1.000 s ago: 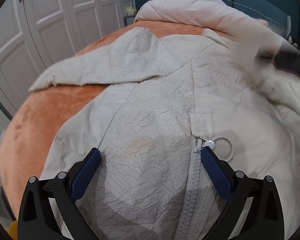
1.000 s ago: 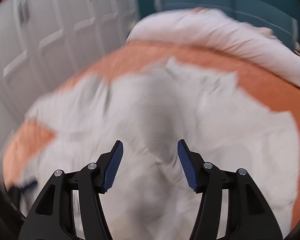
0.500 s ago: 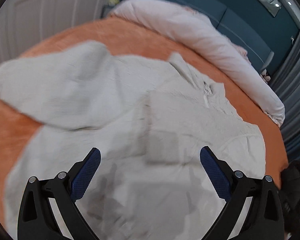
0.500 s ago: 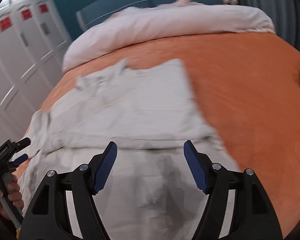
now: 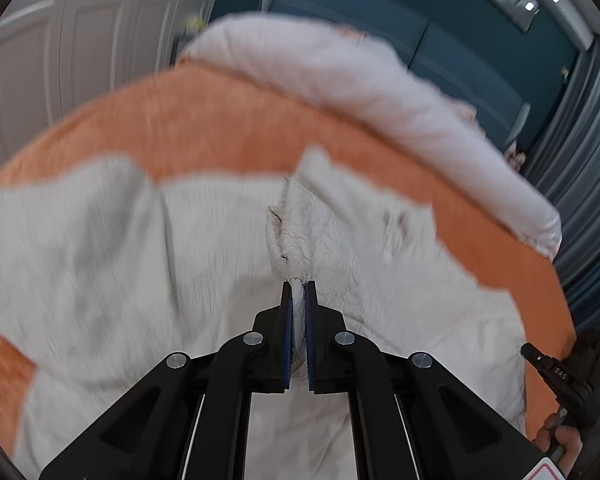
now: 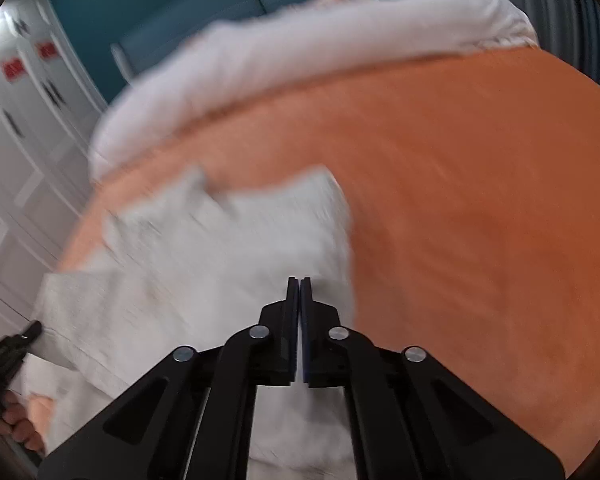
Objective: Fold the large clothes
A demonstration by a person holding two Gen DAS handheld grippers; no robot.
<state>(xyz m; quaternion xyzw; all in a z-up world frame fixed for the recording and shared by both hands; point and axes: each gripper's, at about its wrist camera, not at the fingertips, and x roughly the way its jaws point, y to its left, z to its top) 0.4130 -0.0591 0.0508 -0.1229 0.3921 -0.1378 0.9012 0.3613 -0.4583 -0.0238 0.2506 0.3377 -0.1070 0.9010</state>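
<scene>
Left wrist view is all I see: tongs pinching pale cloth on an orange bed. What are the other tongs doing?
Observer: The right tongs have just closed. They are shut pad to pad over the jacket, and no cloth shows between them.
Operator: Who's holding my tongs?
Observer: The left hand shows at the jacket's left edge, wrapped round a black handle.
Operator: Anything on those white doors?
Observer: Red stickers on the wardrobe doors.

An orange bedspread (image 5: 220,128) covers the bed, a pale rolled duvet (image 5: 340,72) along its far edge, white wardrobe doors (image 6: 16,184) beside.
</scene>
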